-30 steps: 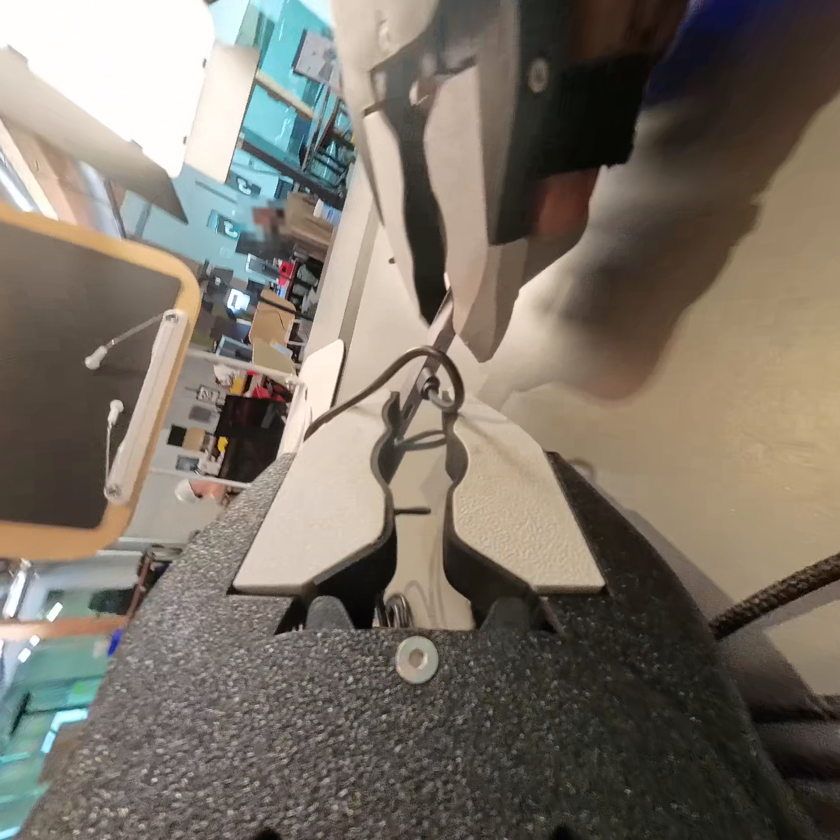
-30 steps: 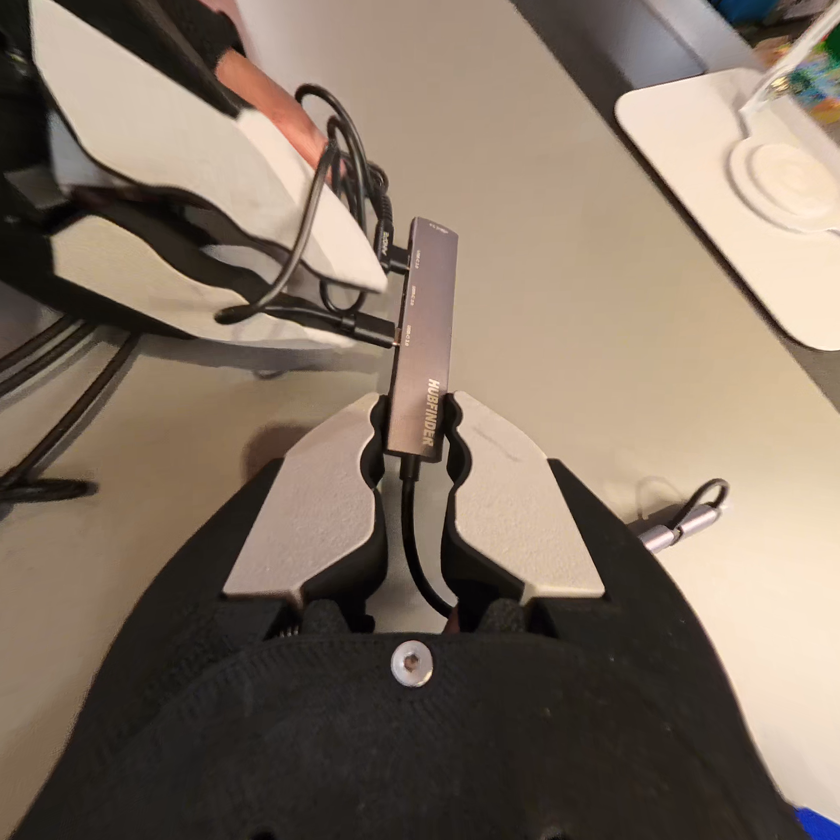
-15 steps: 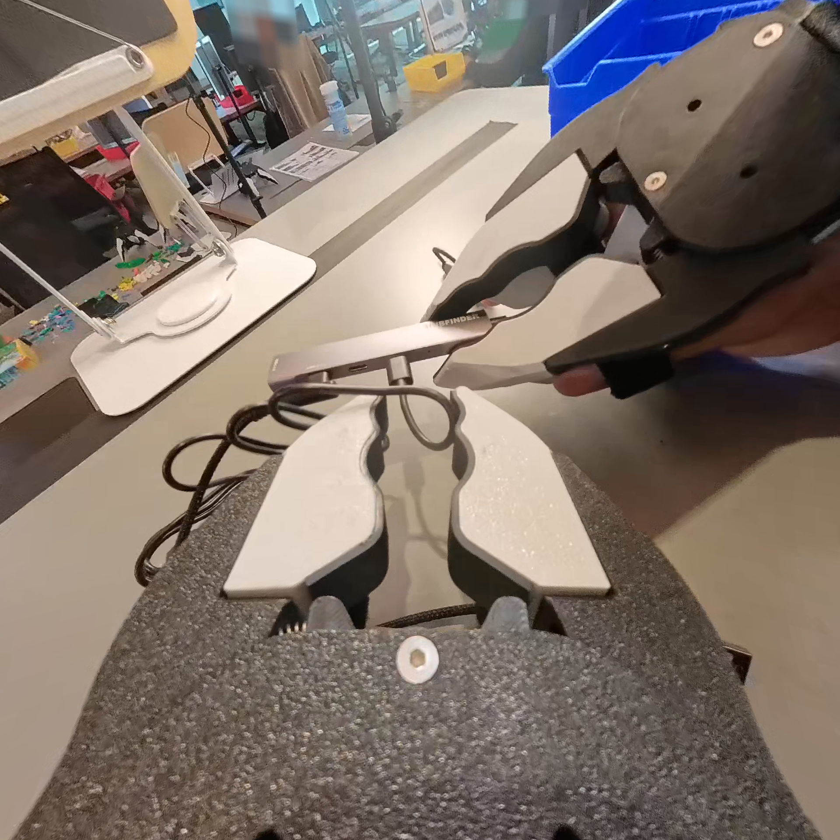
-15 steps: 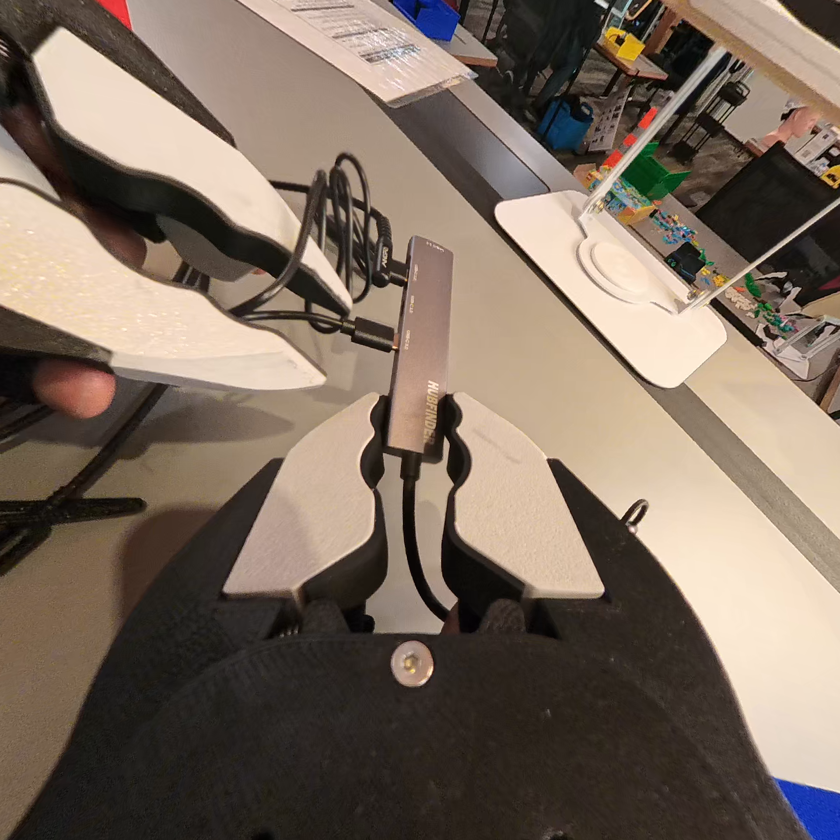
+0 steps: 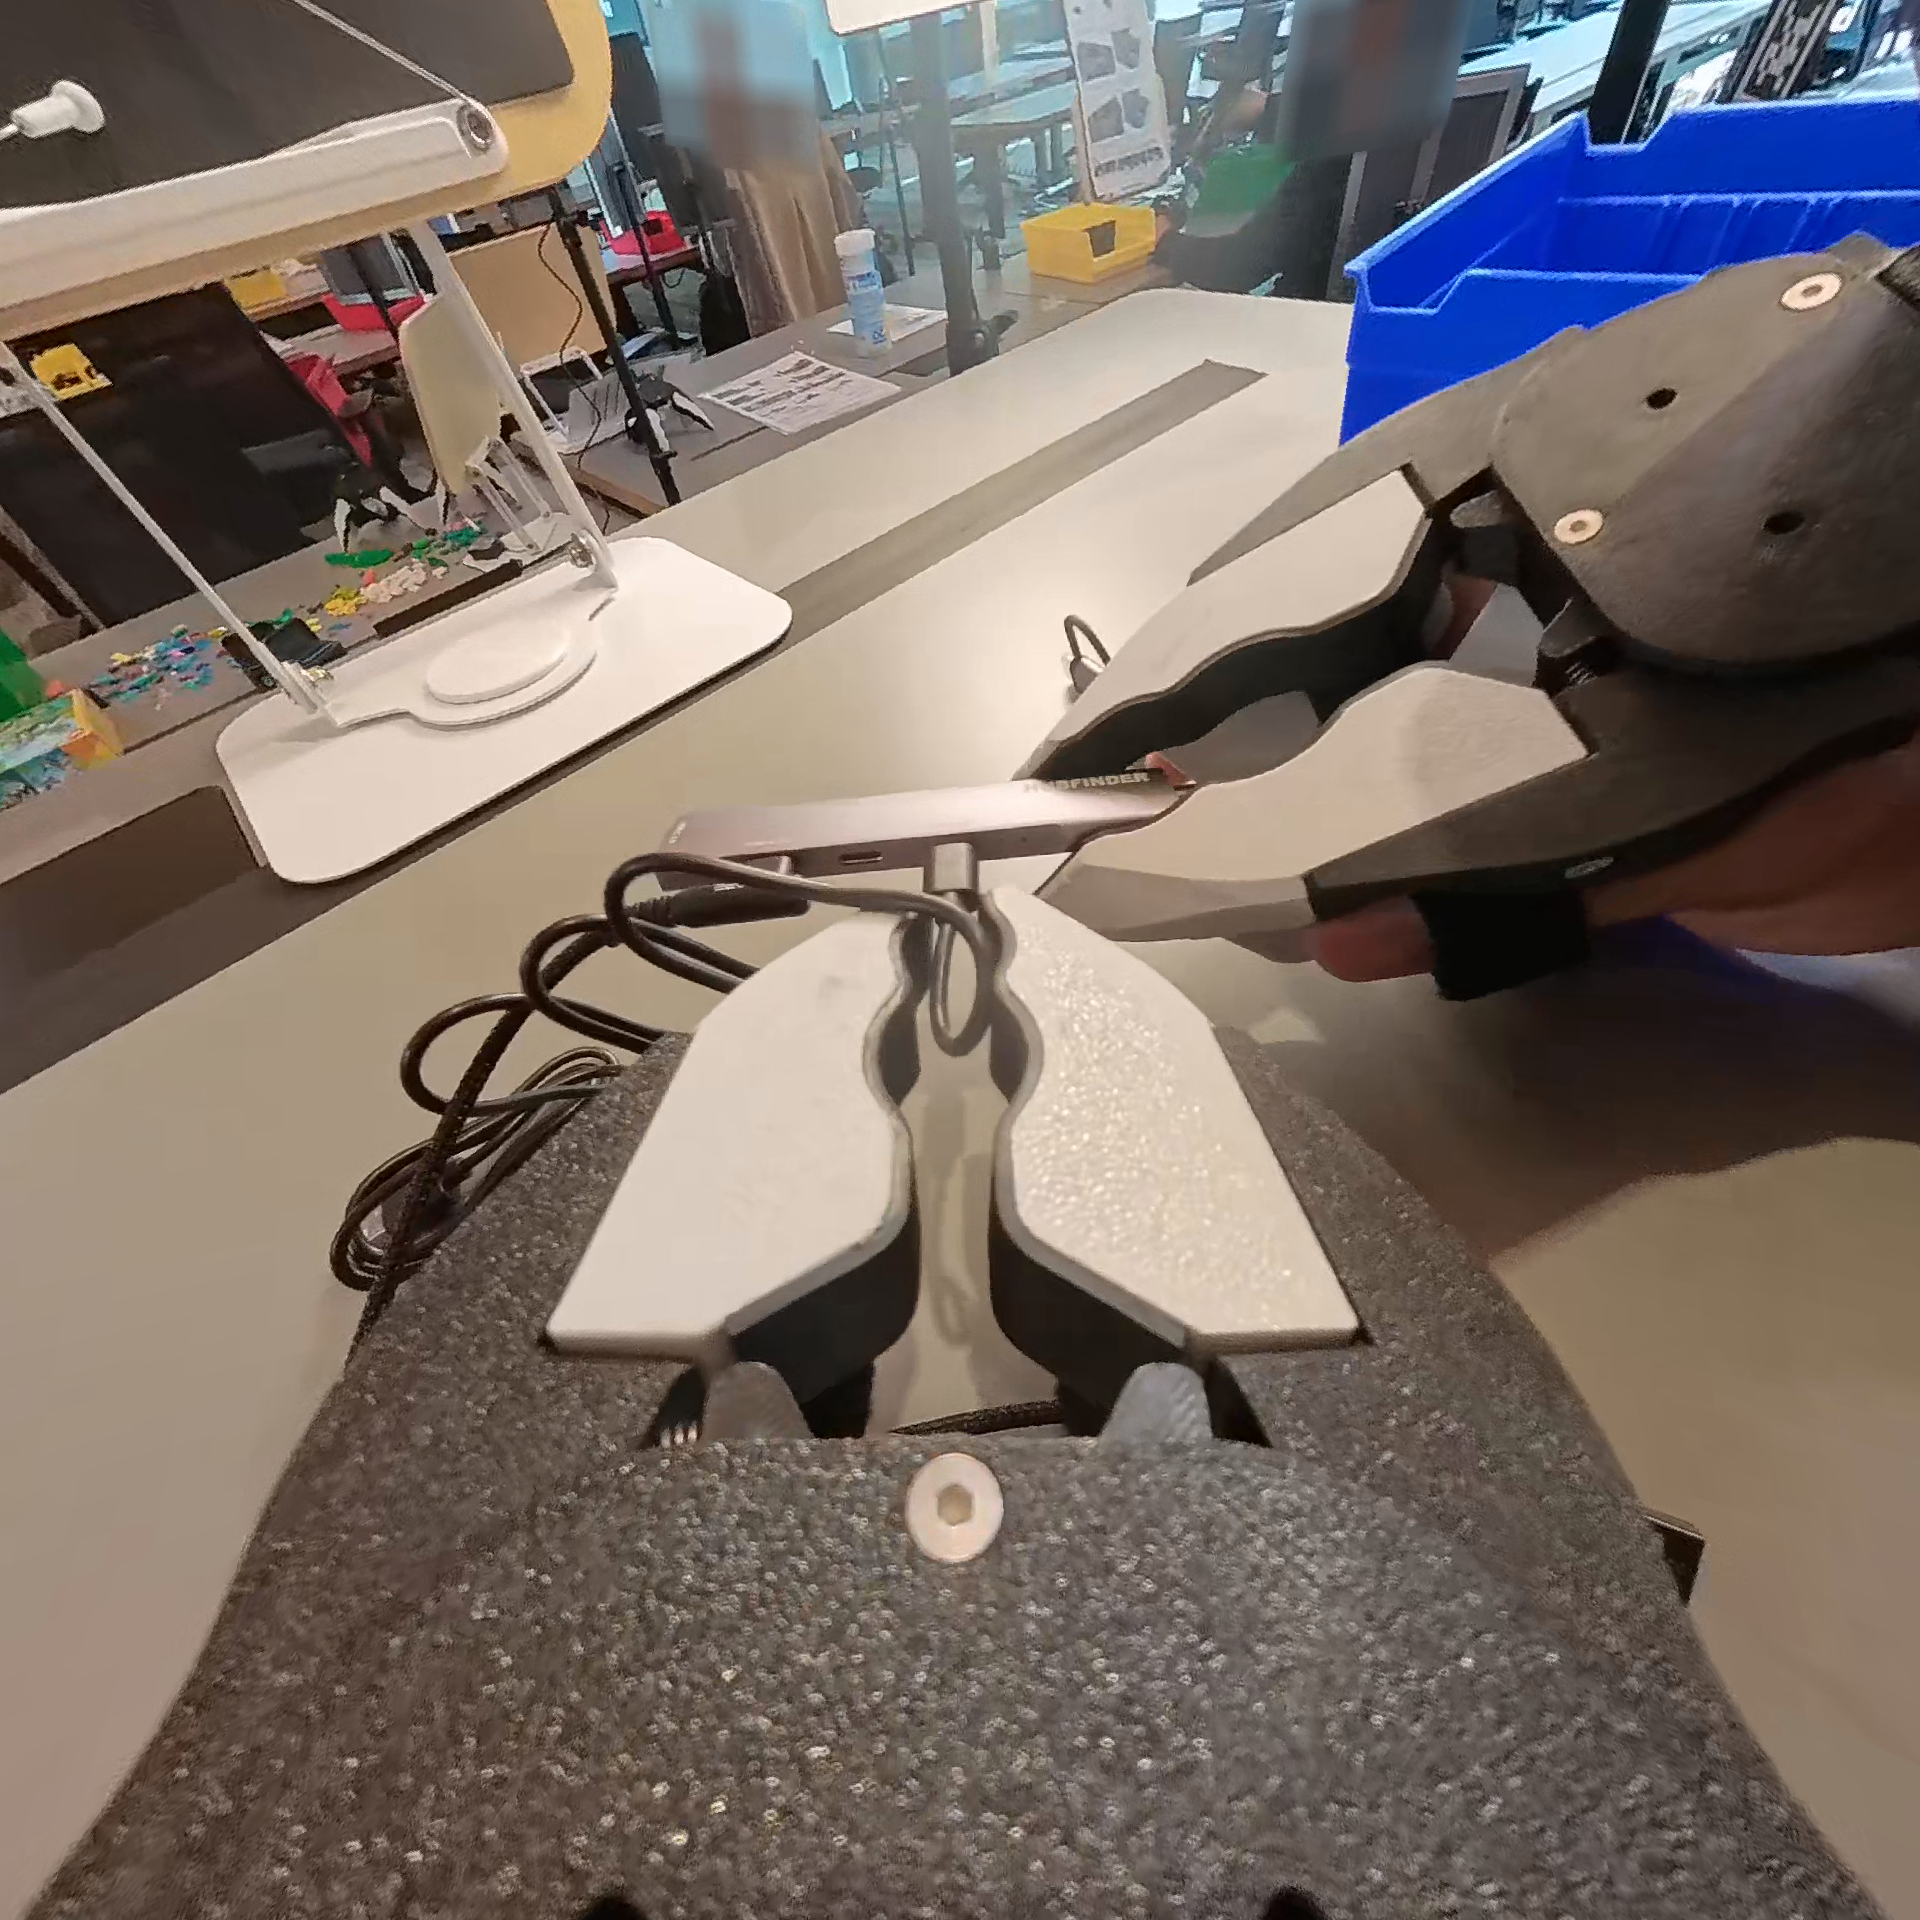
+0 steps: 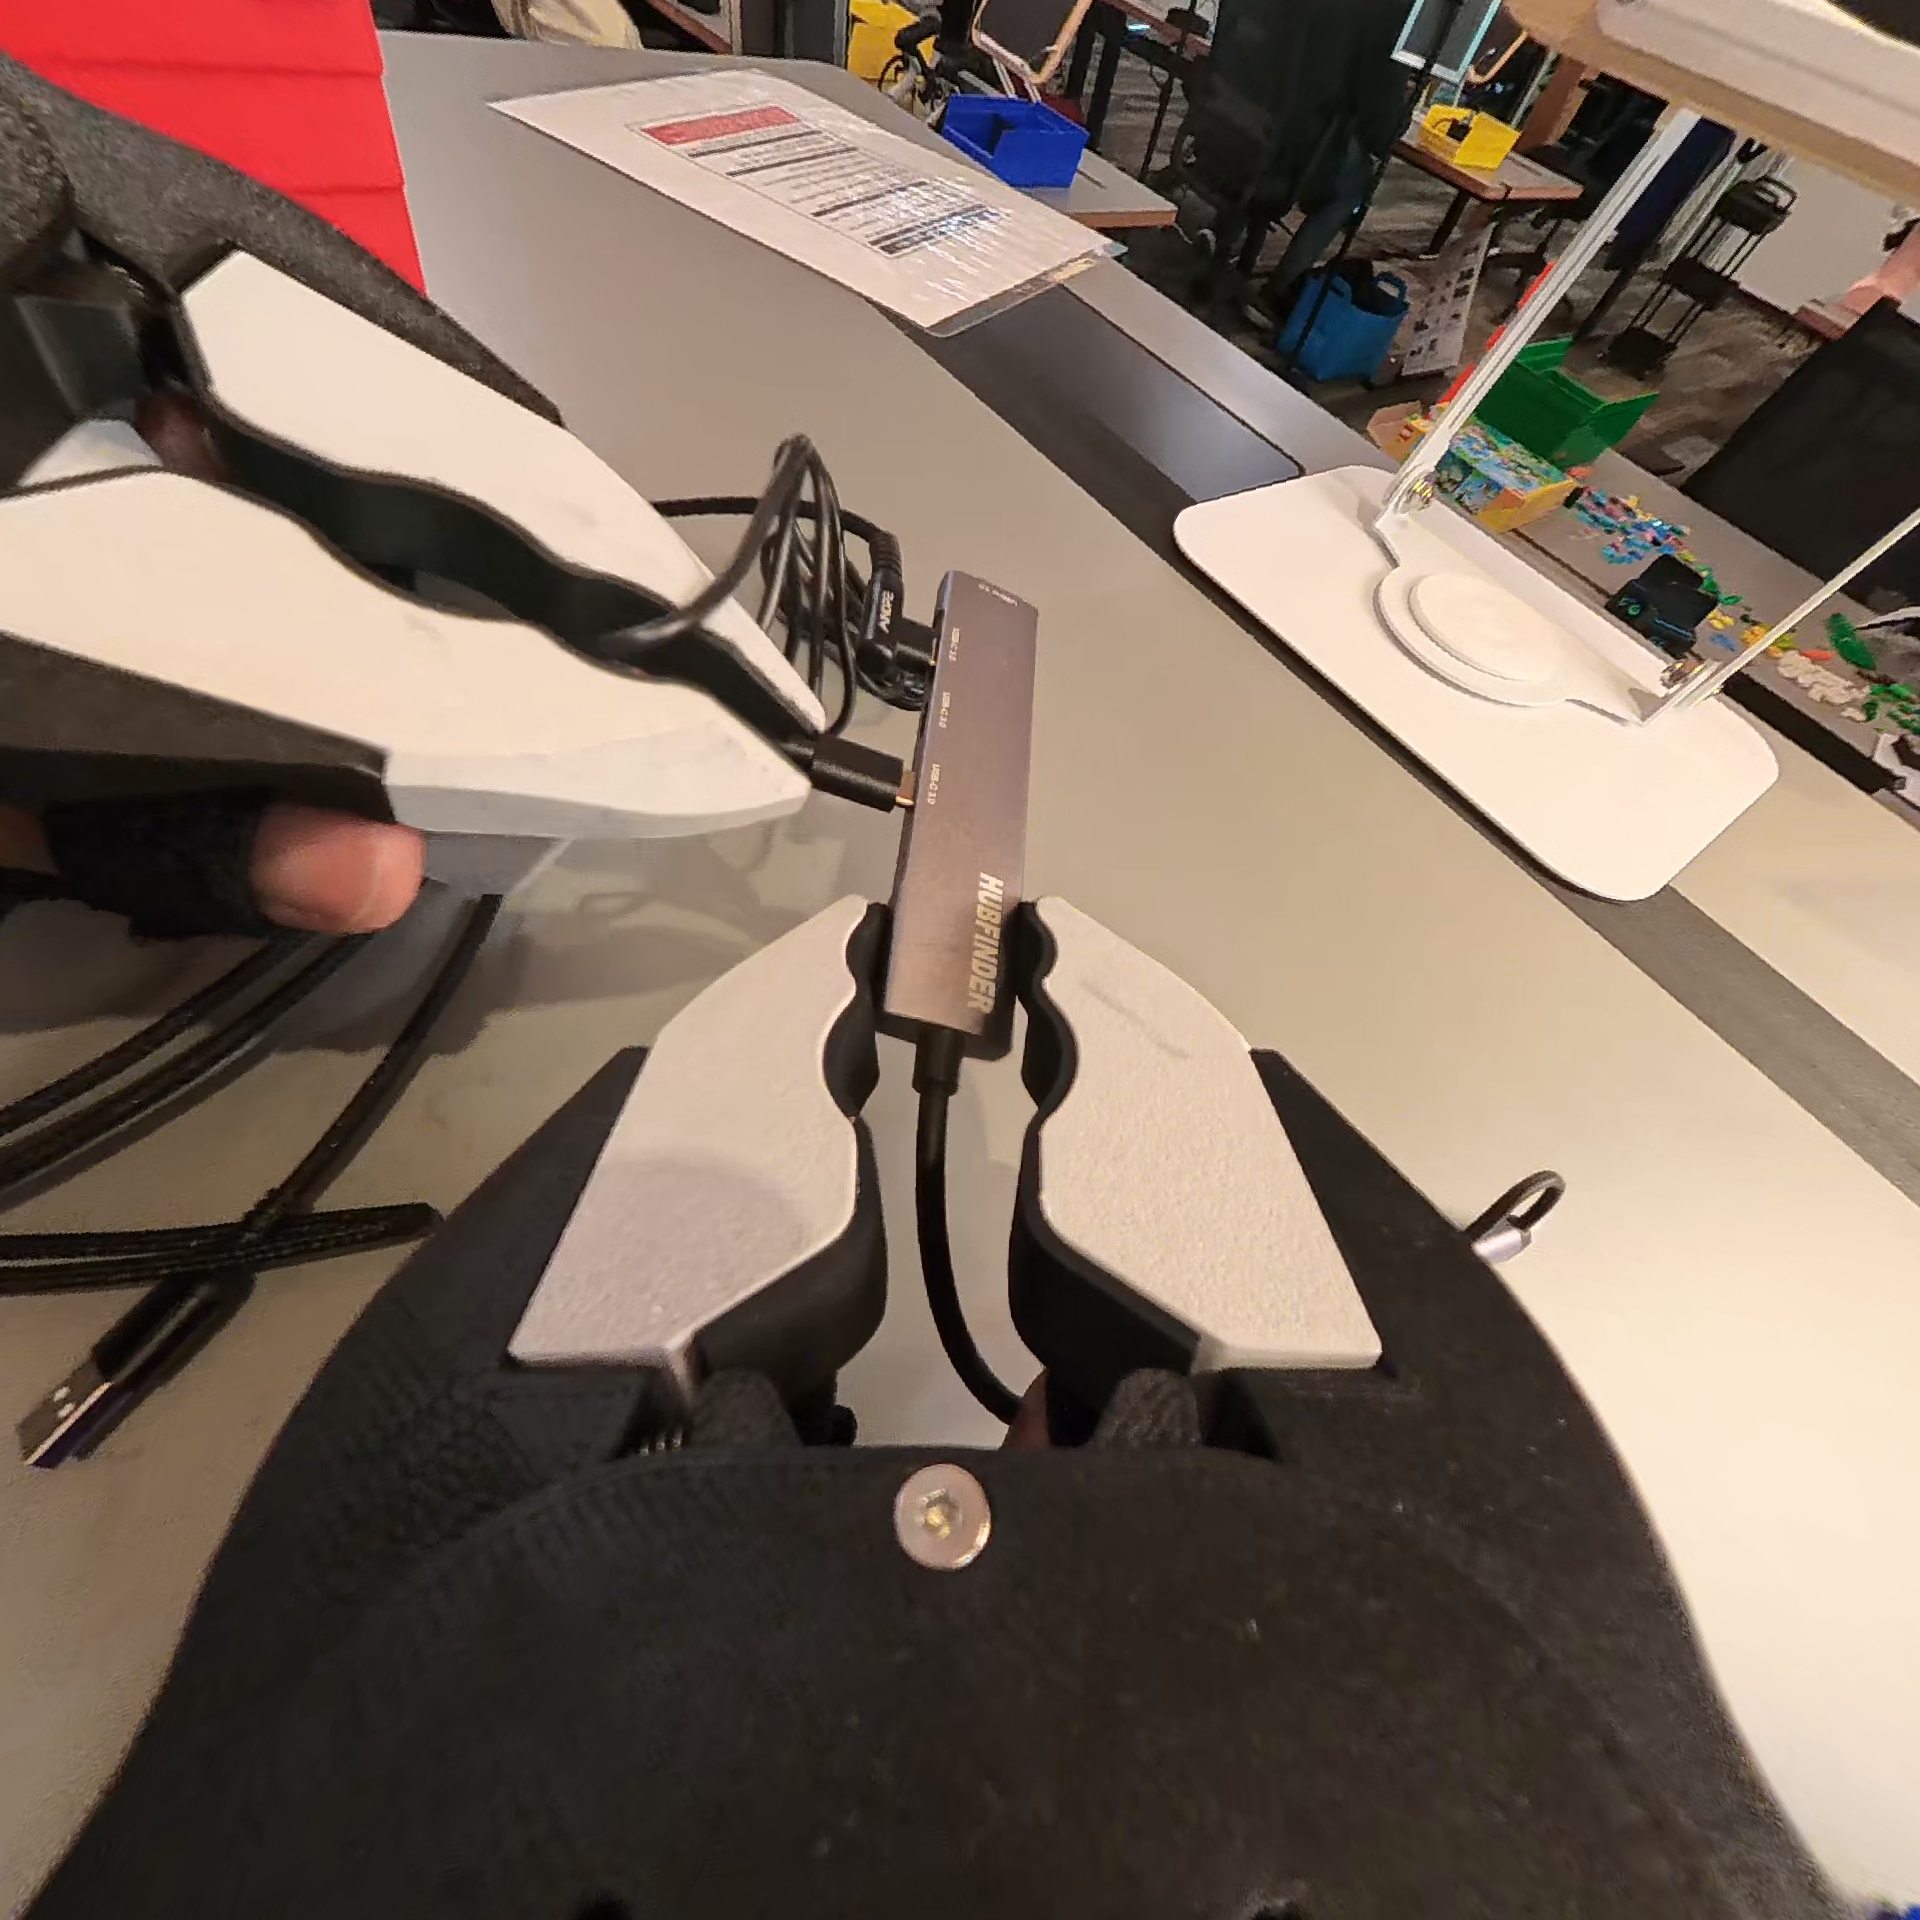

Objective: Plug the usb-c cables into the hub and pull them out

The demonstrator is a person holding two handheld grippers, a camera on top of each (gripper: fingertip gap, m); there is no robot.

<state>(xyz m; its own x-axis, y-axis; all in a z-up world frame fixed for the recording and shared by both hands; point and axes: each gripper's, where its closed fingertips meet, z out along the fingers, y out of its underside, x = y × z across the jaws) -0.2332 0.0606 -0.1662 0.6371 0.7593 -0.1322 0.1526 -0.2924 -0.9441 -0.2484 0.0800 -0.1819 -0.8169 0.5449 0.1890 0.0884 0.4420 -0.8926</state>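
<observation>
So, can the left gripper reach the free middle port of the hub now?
Probably not yet: the left gripper is shut on a cable plugged beside the middle port, so it must let go first. Nothing else blocks the hub.

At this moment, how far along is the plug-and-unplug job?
One black cable sits plugged into the hub, held by the right gripper. The left gripper pinches a second cable, tip just outside a port. Left: seat it or pull clear, unplug the rest.
</observation>
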